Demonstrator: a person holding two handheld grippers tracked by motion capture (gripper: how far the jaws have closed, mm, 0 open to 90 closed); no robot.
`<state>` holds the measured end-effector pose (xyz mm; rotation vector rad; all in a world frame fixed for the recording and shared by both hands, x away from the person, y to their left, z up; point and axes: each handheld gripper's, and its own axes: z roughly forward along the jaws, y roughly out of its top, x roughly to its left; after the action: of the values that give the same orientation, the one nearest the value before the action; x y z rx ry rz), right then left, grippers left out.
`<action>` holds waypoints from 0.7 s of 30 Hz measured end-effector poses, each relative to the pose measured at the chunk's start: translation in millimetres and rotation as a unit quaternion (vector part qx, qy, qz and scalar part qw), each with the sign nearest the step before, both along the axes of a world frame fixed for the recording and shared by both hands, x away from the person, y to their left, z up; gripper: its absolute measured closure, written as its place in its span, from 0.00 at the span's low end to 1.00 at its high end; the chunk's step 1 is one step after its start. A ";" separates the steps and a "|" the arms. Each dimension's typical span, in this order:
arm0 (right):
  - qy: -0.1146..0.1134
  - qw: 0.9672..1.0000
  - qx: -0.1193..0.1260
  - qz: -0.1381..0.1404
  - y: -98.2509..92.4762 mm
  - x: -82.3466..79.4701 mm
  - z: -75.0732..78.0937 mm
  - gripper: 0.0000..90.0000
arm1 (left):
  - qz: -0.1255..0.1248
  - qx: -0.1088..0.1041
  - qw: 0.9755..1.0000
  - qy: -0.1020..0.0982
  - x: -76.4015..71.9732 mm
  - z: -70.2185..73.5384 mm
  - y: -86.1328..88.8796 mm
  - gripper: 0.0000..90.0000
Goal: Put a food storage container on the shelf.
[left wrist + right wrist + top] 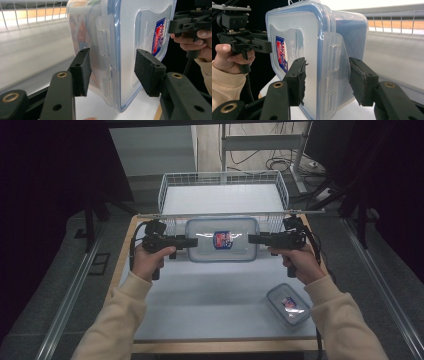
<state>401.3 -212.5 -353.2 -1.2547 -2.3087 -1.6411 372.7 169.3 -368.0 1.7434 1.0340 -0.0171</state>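
Nearest the person, a small lidded container (288,305) sits on the table (210,295) at the right front corner, just beside the right sleeve; a dropped elbow could knock it off the edge. Farther out, the large lidded container (222,240) hangs clear of the table, clamped end to end between two tools. The left gripper (192,241) grasps its left short end and the right gripper (252,239) grasps the opposite end. In the left gripper view one pad (81,72) presses the tub's underside and the other the lid; the right gripper view shows the same hold (327,82). Each grip straddles a latch flap (103,41), so squeezing unevenly could pop it. If one hand rises faster, the smooth plastic may pivot and slip. Beyond stands the wire basket (172,182); its front rail (230,213) lies just behind the load and could catch it.
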 end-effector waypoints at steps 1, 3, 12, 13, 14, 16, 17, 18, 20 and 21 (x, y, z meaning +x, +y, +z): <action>-0.001 1.000 0.001 0.000 0.1 0.6 2.3 0.55 | 0.001 0.000 1.000 -0.001 0.5 1.9 0.0 0.54; -0.002 1.000 0.001 -0.001 0.4 1.4 7.5 0.55 | 0.001 -0.001 1.000 -0.004 2.0 6.5 0.2 0.54; -0.016 1.000 0.001 -0.002 1.8 9.9 29.5 0.55 | 0.000 -0.001 1.000 -0.016 12.4 27.3 1.9 0.54; -0.017 1.000 0.001 -0.002 1.9 11.6 31.8 0.55 | 0.001 -0.001 1.000 -0.018 13.5 29.3 1.9 0.54; -0.018 1.000 0.002 -0.003 2.2 12.9 33.4 0.55 | 0.002 0.000 1.000 -0.020 15.1 31.8 1.8 0.54; -0.020 1.000 0.003 -0.005 2.4 16.8 38.0 0.55 | 0.002 -0.002 1.000 -0.021 19.5 35.8 2.1 0.54; -0.022 1.000 0.001 -0.005 2.4 18.9 40.4 0.55 | 0.002 -0.003 1.000 -0.021 22.0 37.5 2.4 0.54; -0.021 1.000 0.002 -0.006 2.9 20.7 42.6 0.55 | 0.002 -0.004 1.000 -0.022 24.7 39.1 2.7 0.54; -0.023 1.000 0.000 -0.007 3.2 25.0 47.0 0.55 | -0.001 -0.003 1.000 -0.024 31.6 42.9 3.4 0.54; -0.023 1.000 0.000 -0.008 3.5 28.2 49.3 0.55 | -0.001 -0.004 1.000 -0.023 34.0 44.3 3.3 0.54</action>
<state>429.5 -209.0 -303.8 -1.2511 -2.3308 -1.6930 406.7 172.6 -323.7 1.7306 0.9980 0.0182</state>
